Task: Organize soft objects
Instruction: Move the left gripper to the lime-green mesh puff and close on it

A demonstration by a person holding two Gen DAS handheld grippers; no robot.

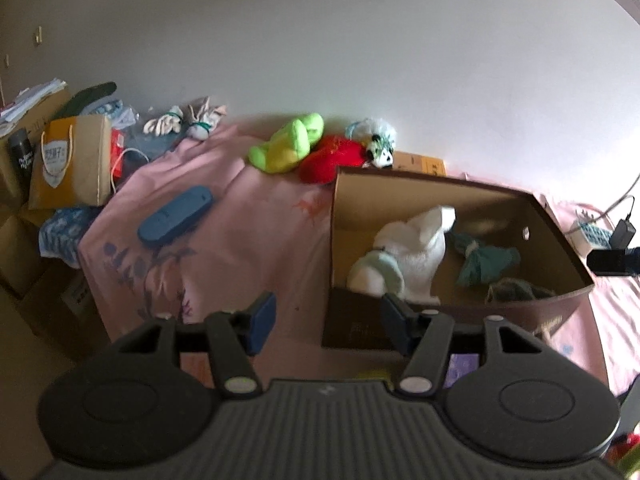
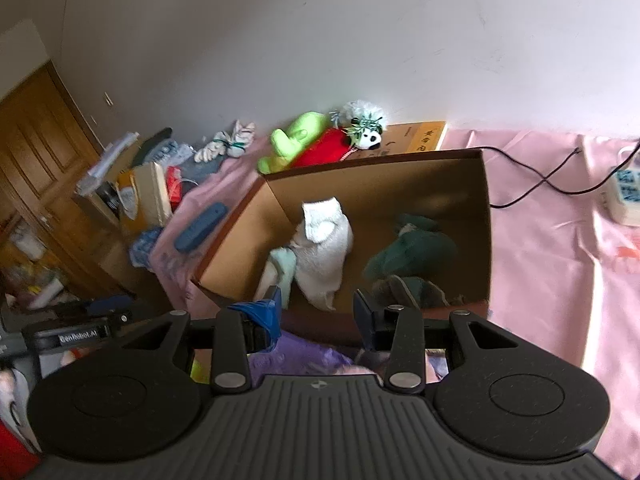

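Observation:
An open cardboard box sits on the pink bed. Inside lie a white plush, a teal cloth and a grey soft item. Behind the box lie a green plush, a red plush and a small panda plush. Tied white socks lie at the far left of the bed. My left gripper is open and empty before the box's near left corner. My right gripper is open and empty at the box's near wall.
A blue case lies on the bedsheet left of the box. A paper bag and cartons crowd the left bedside. A power strip with cables lies at right. A wooden door stands far left.

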